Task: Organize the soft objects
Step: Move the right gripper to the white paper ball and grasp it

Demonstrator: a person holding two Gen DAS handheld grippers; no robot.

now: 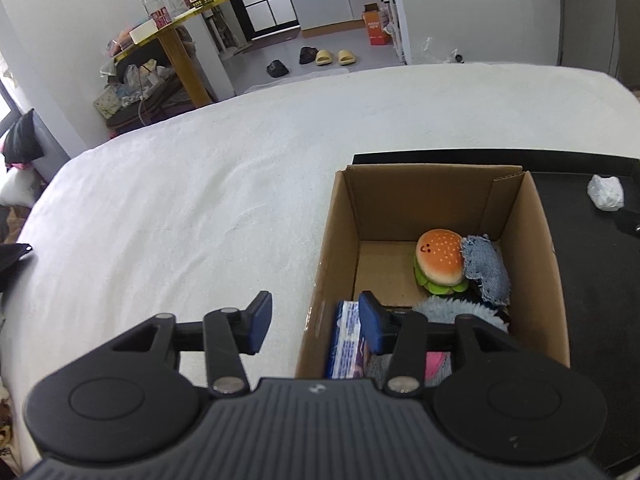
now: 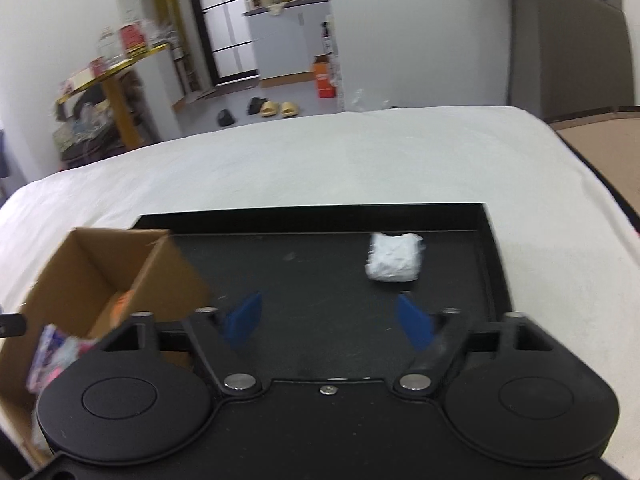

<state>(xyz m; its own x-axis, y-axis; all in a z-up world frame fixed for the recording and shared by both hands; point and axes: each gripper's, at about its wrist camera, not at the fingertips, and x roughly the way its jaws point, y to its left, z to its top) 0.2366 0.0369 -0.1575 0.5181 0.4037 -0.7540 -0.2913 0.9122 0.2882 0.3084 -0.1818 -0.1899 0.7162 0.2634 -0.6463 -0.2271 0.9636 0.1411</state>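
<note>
A cardboard box (image 1: 424, 204) stands on the bed and holds a burger plush (image 1: 440, 260), a denim patch (image 1: 486, 272), a fluffy pale blue piece (image 1: 456, 308), something pink and a blue-and-white pack (image 1: 344, 340). My left gripper (image 1: 316, 324) is open above the box's near left wall, one finger outside it and one inside beside the pack, gripping nothing. A crumpled white wad (image 2: 394, 258) lies on the black tray (image 2: 490, 240). My right gripper (image 2: 328, 324) hovers wide open over the tray, short of the wad and empty. The box (image 2: 100, 272) appears at its left.
The white bedspread (image 1: 200, 200) spreads to the left and beyond the box. The black tray (image 1: 592, 280) sits right of the box, with the wad (image 1: 606, 192) on it. Past the bed are a cluttered yellow shelf (image 1: 176, 40), slippers (image 1: 336, 57) on the floor and an orange carton (image 1: 376, 26).
</note>
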